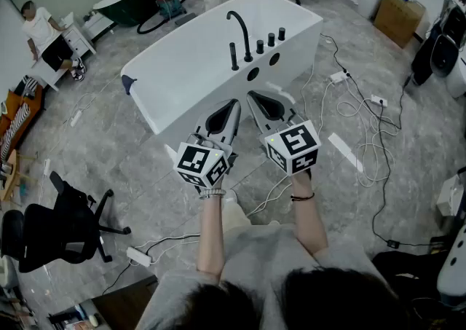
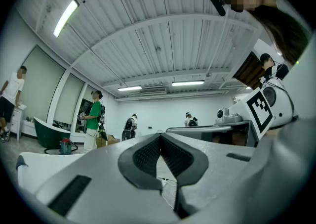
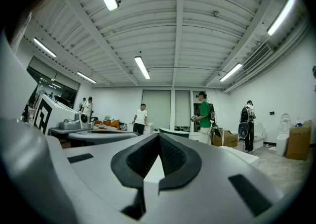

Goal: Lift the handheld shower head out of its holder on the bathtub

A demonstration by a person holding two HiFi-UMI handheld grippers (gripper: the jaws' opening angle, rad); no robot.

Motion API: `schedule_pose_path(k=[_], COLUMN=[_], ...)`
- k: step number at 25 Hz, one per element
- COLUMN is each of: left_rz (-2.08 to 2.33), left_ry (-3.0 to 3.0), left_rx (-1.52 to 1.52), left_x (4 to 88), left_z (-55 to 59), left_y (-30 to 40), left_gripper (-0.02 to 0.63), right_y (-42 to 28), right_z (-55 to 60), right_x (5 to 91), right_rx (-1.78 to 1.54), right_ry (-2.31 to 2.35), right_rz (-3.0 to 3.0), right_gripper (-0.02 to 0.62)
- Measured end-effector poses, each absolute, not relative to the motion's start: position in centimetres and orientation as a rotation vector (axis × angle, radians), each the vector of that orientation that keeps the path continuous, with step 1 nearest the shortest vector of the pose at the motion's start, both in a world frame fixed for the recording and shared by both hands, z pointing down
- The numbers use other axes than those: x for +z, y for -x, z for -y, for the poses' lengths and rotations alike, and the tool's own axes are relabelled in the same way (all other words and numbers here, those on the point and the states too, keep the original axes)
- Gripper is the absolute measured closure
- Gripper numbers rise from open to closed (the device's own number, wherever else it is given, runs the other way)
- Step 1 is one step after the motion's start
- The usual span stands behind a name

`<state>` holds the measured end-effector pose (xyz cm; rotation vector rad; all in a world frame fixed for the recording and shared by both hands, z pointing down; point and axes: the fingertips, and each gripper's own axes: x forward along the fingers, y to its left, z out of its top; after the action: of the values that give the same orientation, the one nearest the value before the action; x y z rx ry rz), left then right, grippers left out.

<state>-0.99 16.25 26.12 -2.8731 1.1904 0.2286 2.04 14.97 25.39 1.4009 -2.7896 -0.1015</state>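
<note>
The white bathtub (image 1: pixel 182 81) stands mid-floor in the head view. On its near deck a slim black handheld shower head (image 1: pixel 233 56) stands upright in its holder, beside the curved black faucet (image 1: pixel 239 27) and three black knobs (image 1: pixel 271 39). My left gripper (image 1: pixel 234 103) and right gripper (image 1: pixel 250 95) are held side by side, level, just short of the tub's near wall, below the shower head and apart from it. In the gripper views, the left gripper (image 2: pixel 159 135) and the right gripper (image 3: pixel 158 136) each have jaws closed tip to tip on nothing. Neither gripper view shows the shower head.
White and black cables (image 1: pixel 364 114) and a power strip (image 1: pixel 138 256) trail over the grey floor. A black office chair (image 1: pixel 62 226) stands at the left. Cardboard boxes (image 1: pixel 399 17) and a dark green tub (image 1: pixel 135 1) sit at the back, and a person (image 1: pixel 45 37) is at the far left.
</note>
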Motion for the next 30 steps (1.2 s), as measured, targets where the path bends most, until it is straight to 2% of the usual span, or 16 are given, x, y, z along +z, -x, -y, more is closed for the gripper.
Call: schedule_pose_path(k=[18,30], left_rz=[-1.210,-1.181], left_ry=[2.919,2.951], left_rx=[0.215,0.205], left_x=[28.1,28.3], left_z=[-14.9,-4.7], left_y=[-2.2,-1.4], left_gripper=[0.601,0.601], right_y=[-5.2,-4.0], right_z=[-13.6,-4.2], right_x=[27.1,28.2], right_rx=[-0.034,-0.003], right_ry=[-1.392,-1.354], right_rz=[2.814,2.766], right_gripper=[0.595,0.595])
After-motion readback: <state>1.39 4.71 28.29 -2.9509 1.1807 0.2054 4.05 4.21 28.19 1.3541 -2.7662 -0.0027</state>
